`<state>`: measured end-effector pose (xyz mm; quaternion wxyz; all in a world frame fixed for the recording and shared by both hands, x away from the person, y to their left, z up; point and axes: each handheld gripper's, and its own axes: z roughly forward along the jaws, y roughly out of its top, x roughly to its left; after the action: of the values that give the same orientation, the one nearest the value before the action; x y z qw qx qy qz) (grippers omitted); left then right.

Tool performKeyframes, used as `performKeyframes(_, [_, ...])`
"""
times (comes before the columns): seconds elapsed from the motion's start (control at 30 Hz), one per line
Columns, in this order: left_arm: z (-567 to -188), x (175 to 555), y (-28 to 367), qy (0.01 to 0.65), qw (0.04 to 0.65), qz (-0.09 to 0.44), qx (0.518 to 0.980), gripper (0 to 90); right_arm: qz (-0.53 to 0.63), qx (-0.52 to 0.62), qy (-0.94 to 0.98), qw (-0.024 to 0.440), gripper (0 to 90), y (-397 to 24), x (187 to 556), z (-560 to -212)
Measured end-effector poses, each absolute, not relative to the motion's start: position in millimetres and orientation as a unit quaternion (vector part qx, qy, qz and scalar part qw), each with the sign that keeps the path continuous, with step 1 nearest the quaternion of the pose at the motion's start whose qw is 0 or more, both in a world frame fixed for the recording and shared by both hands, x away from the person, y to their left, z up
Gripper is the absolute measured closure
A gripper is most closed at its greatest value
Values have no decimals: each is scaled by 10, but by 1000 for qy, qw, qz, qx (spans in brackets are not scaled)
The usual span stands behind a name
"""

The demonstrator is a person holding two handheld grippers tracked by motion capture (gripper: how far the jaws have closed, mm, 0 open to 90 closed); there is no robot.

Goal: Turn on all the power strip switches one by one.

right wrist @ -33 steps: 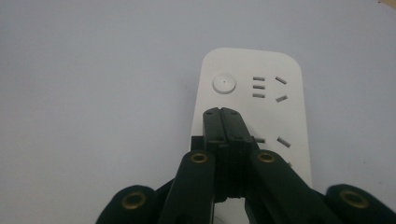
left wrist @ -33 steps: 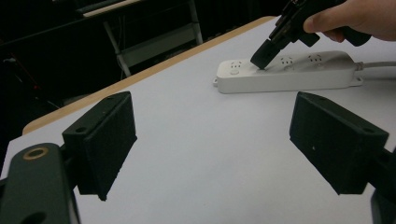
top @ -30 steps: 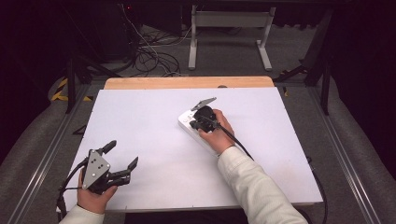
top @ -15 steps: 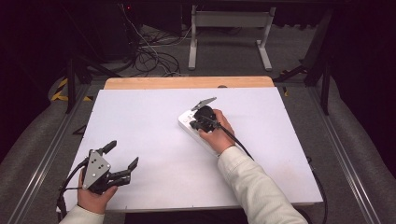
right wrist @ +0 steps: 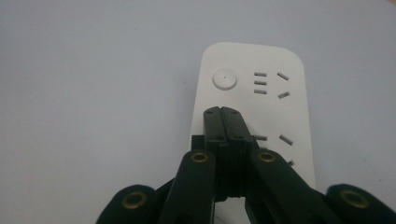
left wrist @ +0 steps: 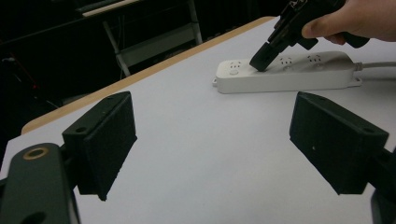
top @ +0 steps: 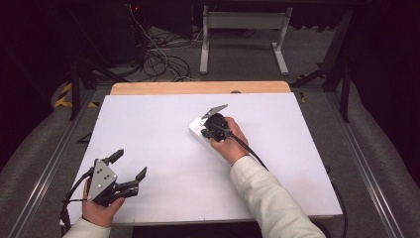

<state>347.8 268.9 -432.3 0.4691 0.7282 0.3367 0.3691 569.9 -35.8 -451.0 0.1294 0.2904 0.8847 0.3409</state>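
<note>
The white table carries one thing, a white power strip, lying flat near its middle, the cord running back toward the person's side. It looks rigid and light, with smooth plastic that would likely slide under a push; the long side walls seem the best place to grip it. The right gripper, jaws clenched together on nothing, rests its tip on the strip's top just behind the round button. The left gripper hovers released, well apart from the strip, near the table's front left corner.
</note>
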Motion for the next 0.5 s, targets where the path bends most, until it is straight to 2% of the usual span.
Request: performKeyframes(0.5, [-4324,3476,2694,339,471,368,726,149,342,296,883,124,900,-367,5712,-4529])
